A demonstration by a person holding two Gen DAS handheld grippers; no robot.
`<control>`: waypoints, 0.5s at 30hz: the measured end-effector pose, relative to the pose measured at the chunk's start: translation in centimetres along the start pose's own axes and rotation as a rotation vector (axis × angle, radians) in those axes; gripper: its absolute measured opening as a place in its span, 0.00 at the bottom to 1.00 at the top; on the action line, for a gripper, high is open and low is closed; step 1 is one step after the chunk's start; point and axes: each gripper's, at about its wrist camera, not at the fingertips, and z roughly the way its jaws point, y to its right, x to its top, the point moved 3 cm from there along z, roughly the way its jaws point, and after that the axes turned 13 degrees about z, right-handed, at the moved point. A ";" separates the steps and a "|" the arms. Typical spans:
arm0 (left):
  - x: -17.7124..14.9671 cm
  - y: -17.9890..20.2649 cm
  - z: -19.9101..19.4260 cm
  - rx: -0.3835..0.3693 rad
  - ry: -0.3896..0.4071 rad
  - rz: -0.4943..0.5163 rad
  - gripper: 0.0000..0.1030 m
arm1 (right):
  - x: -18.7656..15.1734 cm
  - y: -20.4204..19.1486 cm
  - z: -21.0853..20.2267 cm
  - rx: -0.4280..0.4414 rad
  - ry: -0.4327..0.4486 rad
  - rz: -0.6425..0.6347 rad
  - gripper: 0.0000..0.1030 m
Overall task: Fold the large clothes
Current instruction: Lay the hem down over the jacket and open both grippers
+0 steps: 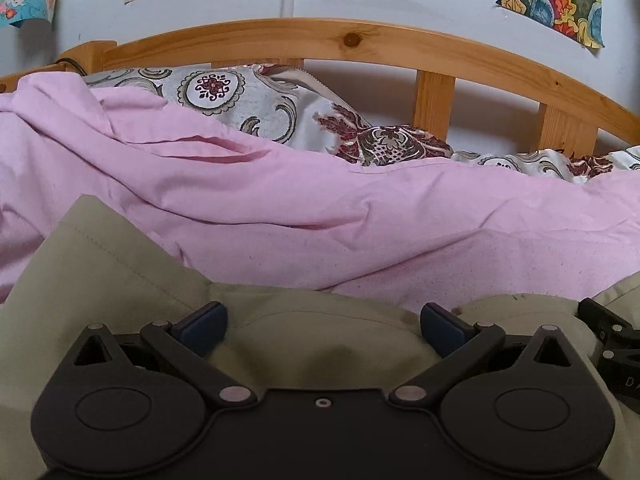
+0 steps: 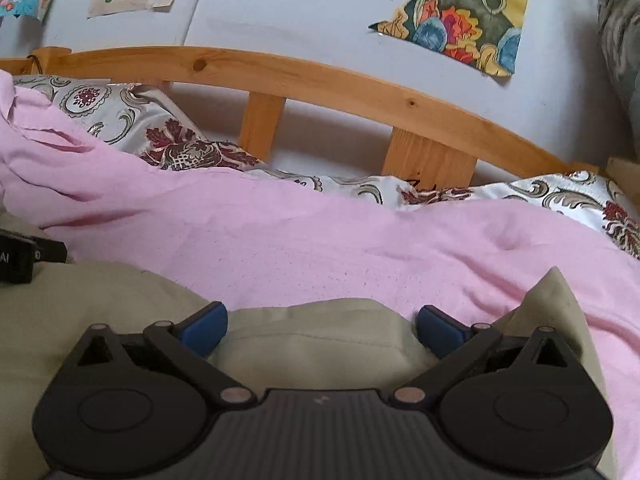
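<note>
- Left claw (image 1: 322, 326): spread wide, blue pads (image 1: 208, 326) well apart; nothing pinched; the khaki garment (image 1: 120, 280) lies under and between them, its cloth bunched up in the gap
- Right claw (image 2: 322, 326): also spread wide, pads (image 2: 206, 326) clear of the cloth; a folded hem of the garment (image 2: 320, 340) sits between them, unpressed
- Garment: spread on the pink sheet (image 1: 360, 208) of the bed, filling the 6 o'clock part of both views; in the left view a stitched corner rises toward 10 o'clock; in the right view a peak stands at 4 o'clock
- Each claw shows in the other's view: the right one at 4 o'clock in the left view, the left one at 9 o'clock in the right view
- Patterned pillows (image 1: 248, 100) lie at 12 o'clock beyond the sheet, against the wooden headboard (image 1: 320, 36); coloured pictures (image 2: 460, 20) hang on the wall above
</note>
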 end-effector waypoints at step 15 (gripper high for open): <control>0.2 0.0 -9.0 0.072 0.044 0.011 0.99 | 2.6 -1.0 -10.3 0.015 -0.054 0.065 1.00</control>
